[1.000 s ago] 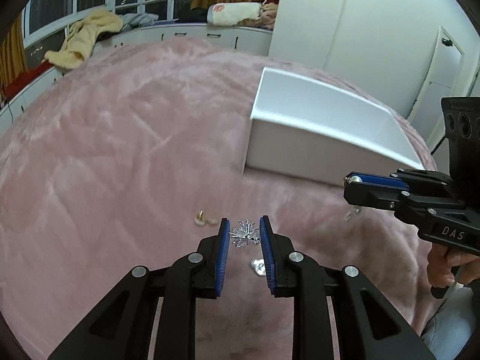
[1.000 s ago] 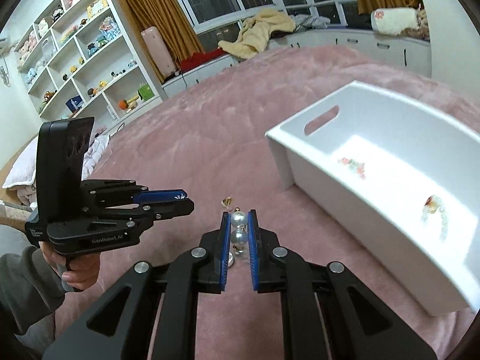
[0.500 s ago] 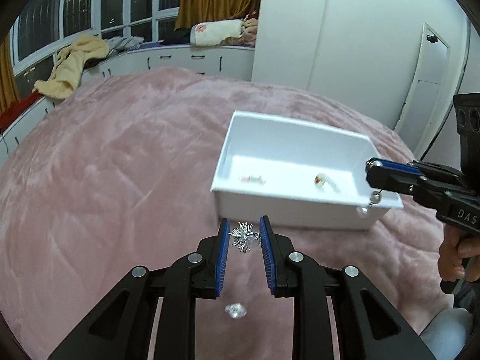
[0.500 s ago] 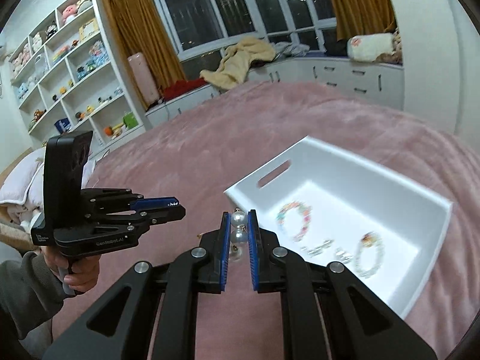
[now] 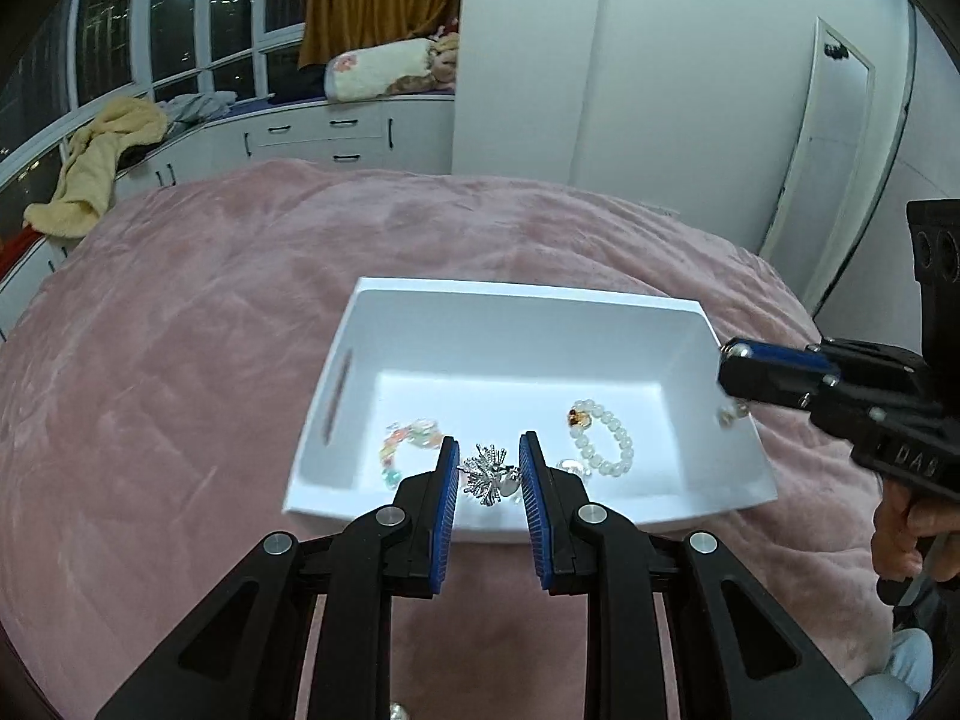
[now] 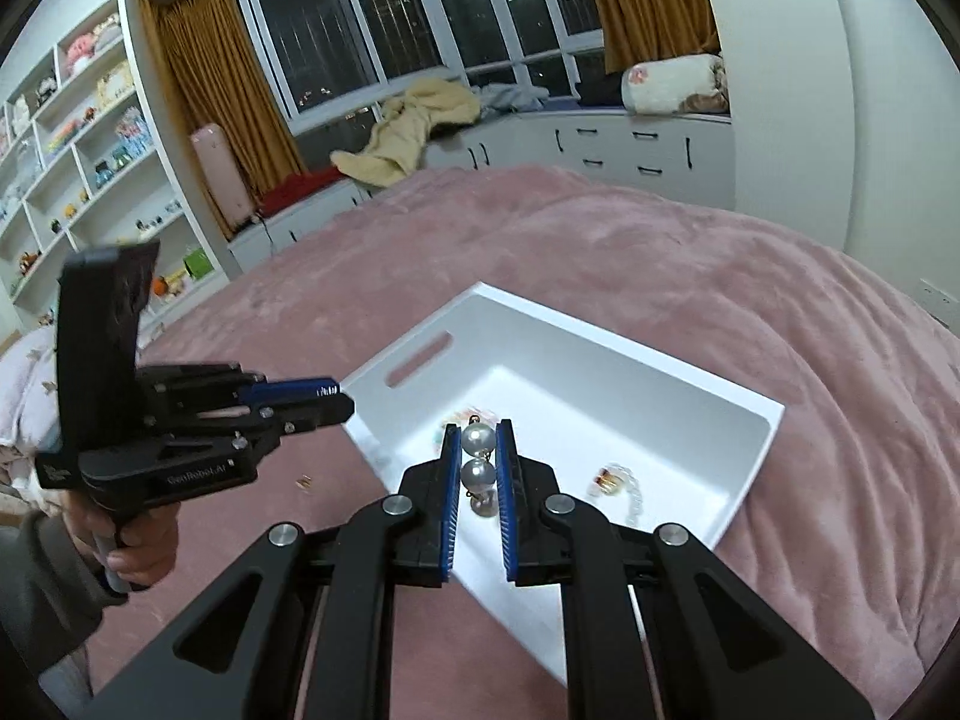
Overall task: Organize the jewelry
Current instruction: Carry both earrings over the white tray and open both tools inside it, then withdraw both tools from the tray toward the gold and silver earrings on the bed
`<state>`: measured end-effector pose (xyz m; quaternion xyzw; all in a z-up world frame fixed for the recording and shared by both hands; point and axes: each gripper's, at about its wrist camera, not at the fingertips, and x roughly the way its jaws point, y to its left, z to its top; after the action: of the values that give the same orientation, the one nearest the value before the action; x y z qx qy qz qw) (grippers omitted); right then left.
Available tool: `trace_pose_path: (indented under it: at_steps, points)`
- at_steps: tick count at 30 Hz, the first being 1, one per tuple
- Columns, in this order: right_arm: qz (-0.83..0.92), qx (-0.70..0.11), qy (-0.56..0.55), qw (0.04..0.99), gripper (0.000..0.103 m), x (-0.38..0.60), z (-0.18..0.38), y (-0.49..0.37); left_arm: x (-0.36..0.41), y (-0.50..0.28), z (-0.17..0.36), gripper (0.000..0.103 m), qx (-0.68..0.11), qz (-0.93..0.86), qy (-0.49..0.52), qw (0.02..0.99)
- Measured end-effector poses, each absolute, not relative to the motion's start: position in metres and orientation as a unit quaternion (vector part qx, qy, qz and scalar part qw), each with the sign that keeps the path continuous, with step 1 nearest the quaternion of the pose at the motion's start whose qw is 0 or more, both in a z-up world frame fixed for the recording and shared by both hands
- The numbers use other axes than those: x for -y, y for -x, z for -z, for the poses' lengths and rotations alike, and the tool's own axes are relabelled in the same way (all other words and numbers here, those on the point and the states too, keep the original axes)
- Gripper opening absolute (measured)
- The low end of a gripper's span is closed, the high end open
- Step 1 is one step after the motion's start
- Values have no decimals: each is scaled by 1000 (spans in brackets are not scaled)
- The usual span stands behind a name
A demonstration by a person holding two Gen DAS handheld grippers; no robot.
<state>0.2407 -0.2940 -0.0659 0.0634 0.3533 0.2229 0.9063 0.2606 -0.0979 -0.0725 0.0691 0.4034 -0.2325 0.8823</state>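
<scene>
My left gripper [image 5: 489, 468] is shut on a silver spiky brooch [image 5: 487, 473] and holds it above the near edge of the white bin [image 5: 528, 294]. My right gripper [image 6: 479, 450] is shut on a pearl drop earring [image 6: 478, 456] above the same bin [image 6: 708, 384]. In the left wrist view the right gripper [image 5: 735, 360] hangs over the bin's right rim with the earring [image 5: 732, 414] dangling. In the bin lie a pearl bracelet [image 5: 603, 441] and a pastel bead bracelet [image 5: 405, 444].
The bin sits on a pink plush bedspread [image 5: 180, 360]. A small gold piece [image 6: 305, 481] lies on the bedspread left of the bin. A silver piece [image 5: 397, 711] lies below the left gripper. The left gripper [image 6: 312, 402] shows at the bin's left end.
Both grippers have risen from the bedspread and moved over the white bin, each still carrying its piece. The bin's inside has come into full view.
</scene>
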Motion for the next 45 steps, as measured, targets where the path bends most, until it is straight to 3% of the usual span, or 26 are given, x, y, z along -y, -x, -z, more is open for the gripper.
trace_pose_path:
  at_steps: [13, 24, 25, 26, 28, 32, 34, 36, 45]
  points:
    - [-166, -428, -10, 888, 12, 304, 116, -280, 146, -308, 126, 26, -448, 227, -99, 859]
    - [-178, -445, 0, 877, 12, 308, 137, -285, 157, -329, 160, 26, -476, 219, -97, 846]
    - [-178, -444, -2, 878, 13, 308, 137, -285, 158, -330, 162, 32, -479, 219, -98, 845]
    - [-177, -445, -1, 878, 15, 308, 137, -286, 159, -330, 163, 48, -479, 217, -103, 844]
    - [-179, -442, 0, 879, 32, 307, 135, -284, 160, -328, 162, 59, -470, 211, -109, 850]
    - [-175, -416, -6, 893, 64, 305, 128, -277, 155, -324, 151, 69, -459, 216, -98, 856]
    - [-177, -399, -6, 900, 80, 305, 122, -270, 152, -322, 144, 91, -453, 215, -93, 860]
    - [-178, -389, -5, 904, 87, 305, 116, -264, 143, -317, 133, 93, -442, 220, -77, 866]
    - [-177, -376, -3, 909, 90, 295, 93, -253, 103, -301, 107, 94, -423, 208, -78, 879]
